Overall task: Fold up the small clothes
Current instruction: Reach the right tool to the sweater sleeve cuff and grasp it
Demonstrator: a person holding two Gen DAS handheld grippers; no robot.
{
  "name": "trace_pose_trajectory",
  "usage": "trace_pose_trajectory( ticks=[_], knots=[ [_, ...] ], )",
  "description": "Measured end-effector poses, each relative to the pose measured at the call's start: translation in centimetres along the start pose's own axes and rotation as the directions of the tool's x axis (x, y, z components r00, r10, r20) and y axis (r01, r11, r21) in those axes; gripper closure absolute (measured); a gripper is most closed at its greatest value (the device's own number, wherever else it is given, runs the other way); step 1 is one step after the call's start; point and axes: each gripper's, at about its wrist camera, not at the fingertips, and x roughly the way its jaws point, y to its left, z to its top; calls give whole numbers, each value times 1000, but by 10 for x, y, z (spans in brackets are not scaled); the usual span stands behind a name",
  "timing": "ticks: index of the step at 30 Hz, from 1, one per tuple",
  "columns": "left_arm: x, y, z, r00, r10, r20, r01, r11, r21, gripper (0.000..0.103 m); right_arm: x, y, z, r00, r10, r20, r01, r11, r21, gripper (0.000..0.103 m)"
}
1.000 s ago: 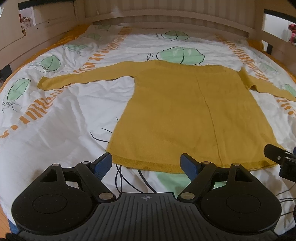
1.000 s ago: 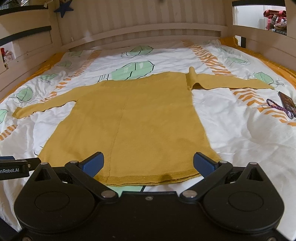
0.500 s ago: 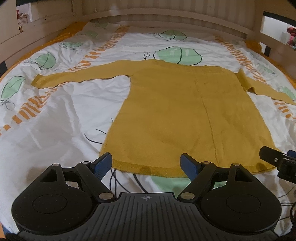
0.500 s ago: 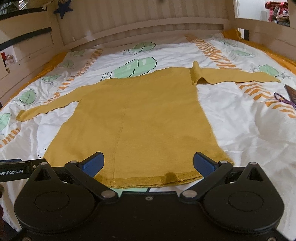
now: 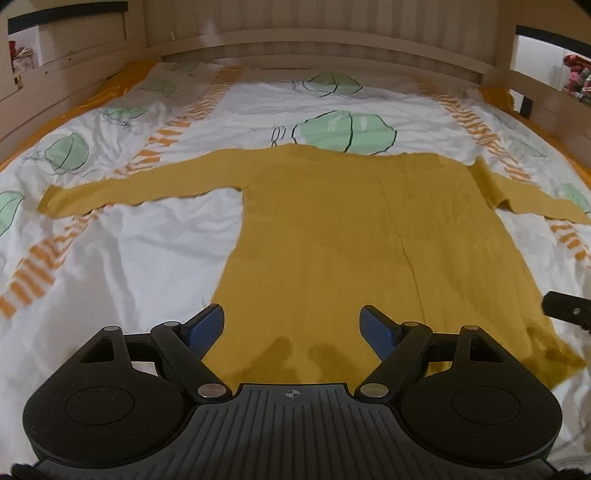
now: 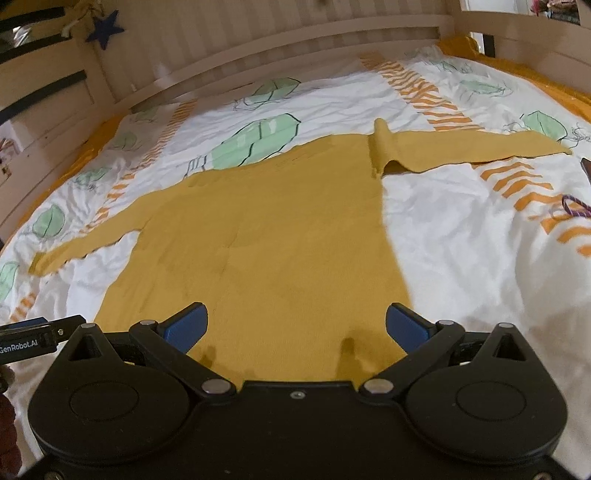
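A yellow sweater (image 5: 354, 236) lies flat on the bed, in the middle of a white bedspread (image 5: 147, 236) with green leaves and orange stripes. Both sleeves are stretched out to the sides. The right sleeve (image 6: 472, 149) has a little raised fold where it joins the body. The bottom edge of the sweater is the part nearest the cameras.

A wooden bed frame (image 6: 258, 48) runs around the bed, and a blue star (image 6: 105, 28) hangs on it at the far left. A purple cord (image 6: 576, 206) and a dark flat thing (image 6: 586, 166) lie on the bedspread out to the right, well apart from the sweater. Nothing lies on top of the sweater.

A second ago the bottom edge of the sweater showed just in front of both grippers. Now both have moved forward over the cloth, and the edge is hidden under them.

The left gripper (image 5: 293, 326) is spread wide over the sweater's left bottom part, and its blue fingers (image 5: 207, 326) hold nothing. The right gripper (image 6: 295, 326) is spread wide too, over the right bottom part, and it is empty. You cannot tell if the fingers touch the cloth. Each gripper shows at the edge of the other one's view.
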Motion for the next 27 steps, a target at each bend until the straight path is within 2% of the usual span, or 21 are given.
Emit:
trace_pose_trajectory(
  ticks=[7, 10, 13, 19, 27],
  knots=[
    [32, -5, 36, 1000, -1, 5, 1, 1000, -7, 23, 25, -38, 50, 1000, -10, -7, 10, 1000, 17, 1],
    [48, -10, 52, 1000, 13, 9, -13, 1000, 4, 23, 37, -62, 76, 999, -50, -1, 50, 998, 26, 1],
    [67, -15, 68, 1000, 15, 4, -15, 1000, 9, 23, 50, -90, 102, 996, -90, -7, 90, 996, 29, 8],
    [106, -28, 92, 1000, 19, -3, -19, 1000, 15, 23, 75, -156, 151, 975, -220, -22, 221, 973, 74, 13],
    [154, -49, 108, 1000, 7, 0, -7, 1000, -7, 23, 99, -245, 194, 940, -339, -31, 339, 924, 176, 19]
  ],
)
